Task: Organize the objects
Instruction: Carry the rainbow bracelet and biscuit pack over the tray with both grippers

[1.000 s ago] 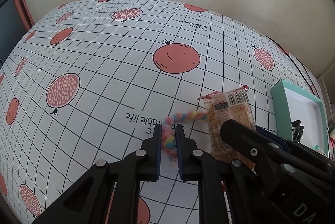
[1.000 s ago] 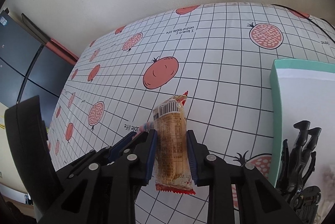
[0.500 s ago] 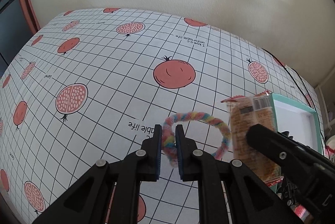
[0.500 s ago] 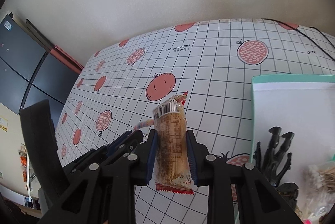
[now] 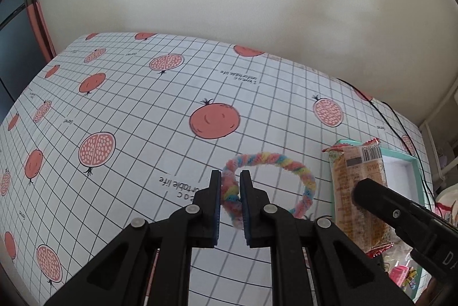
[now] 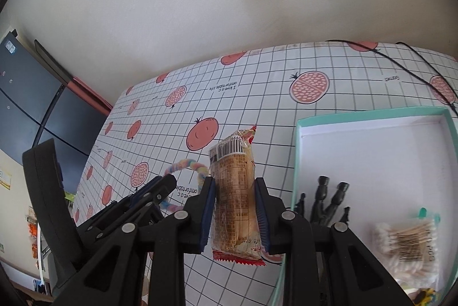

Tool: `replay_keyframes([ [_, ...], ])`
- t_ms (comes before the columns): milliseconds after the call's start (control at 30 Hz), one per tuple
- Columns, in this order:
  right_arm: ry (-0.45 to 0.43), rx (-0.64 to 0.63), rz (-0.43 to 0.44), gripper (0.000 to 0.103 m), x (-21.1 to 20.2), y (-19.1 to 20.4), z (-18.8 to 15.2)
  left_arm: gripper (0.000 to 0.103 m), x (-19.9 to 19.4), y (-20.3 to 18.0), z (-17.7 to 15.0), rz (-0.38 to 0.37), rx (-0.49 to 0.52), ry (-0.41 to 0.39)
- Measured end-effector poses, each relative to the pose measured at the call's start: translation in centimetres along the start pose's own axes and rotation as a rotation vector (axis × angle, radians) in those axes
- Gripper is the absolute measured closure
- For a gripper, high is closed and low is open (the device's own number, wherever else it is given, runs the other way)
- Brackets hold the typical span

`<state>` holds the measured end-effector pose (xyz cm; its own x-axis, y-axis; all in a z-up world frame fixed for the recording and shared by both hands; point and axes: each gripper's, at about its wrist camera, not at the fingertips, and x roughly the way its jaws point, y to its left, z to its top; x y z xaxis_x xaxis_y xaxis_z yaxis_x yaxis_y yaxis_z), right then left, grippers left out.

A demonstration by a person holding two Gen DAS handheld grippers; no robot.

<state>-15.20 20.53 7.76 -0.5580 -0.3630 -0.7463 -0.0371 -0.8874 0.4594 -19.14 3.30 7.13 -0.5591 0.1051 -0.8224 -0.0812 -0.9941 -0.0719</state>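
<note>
My left gripper (image 5: pixel 230 177) is shut on a fuzzy rainbow hair ring (image 5: pixel 286 160), which hangs above the pomegranate-print tablecloth (image 5: pixel 137 111). My right gripper (image 6: pixel 234 184) is shut on a tan snack packet (image 6: pixel 234 185) with a barcode end, held upright above the cloth just left of the teal box (image 6: pixel 297 151). In the left wrist view the same snack packet (image 5: pixel 357 180) and the right gripper's black finger (image 5: pixel 372 194) sit at the right. In the right wrist view the hair ring (image 6: pixel 186 164) and the left gripper (image 6: pixel 160 185) show at the left.
The teal box has a white floor and holds black clips (image 6: pixel 326 200) and a bag of cotton swabs (image 6: pixel 406 246). A black cable (image 6: pixel 415 59) runs over the far right of the table. A wall stands behind; a dark cabinet (image 6: pixel 31 105) lies left.
Both grippers have risen off the cloth with their loads. The hair ring now hangs free as a full loop, and the snack packet has moved right, toward the teal box.
</note>
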Motion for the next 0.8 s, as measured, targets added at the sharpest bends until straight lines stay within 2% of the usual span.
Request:
replay_keyframes([
  [400, -0.050, 0.063, -0.022, 0.074, -4.0, -4.2, -0.2, 0.090, -2.5, -5.4, -0.7, -0.042, 0.074, -0.037],
  [800, -0.104, 0.143, -0.080, 0.074, -8.0, -9.4, -0.8, 0.090, -3.8, -11.7, -2.4, -0.095, 0.189, -0.047],
])
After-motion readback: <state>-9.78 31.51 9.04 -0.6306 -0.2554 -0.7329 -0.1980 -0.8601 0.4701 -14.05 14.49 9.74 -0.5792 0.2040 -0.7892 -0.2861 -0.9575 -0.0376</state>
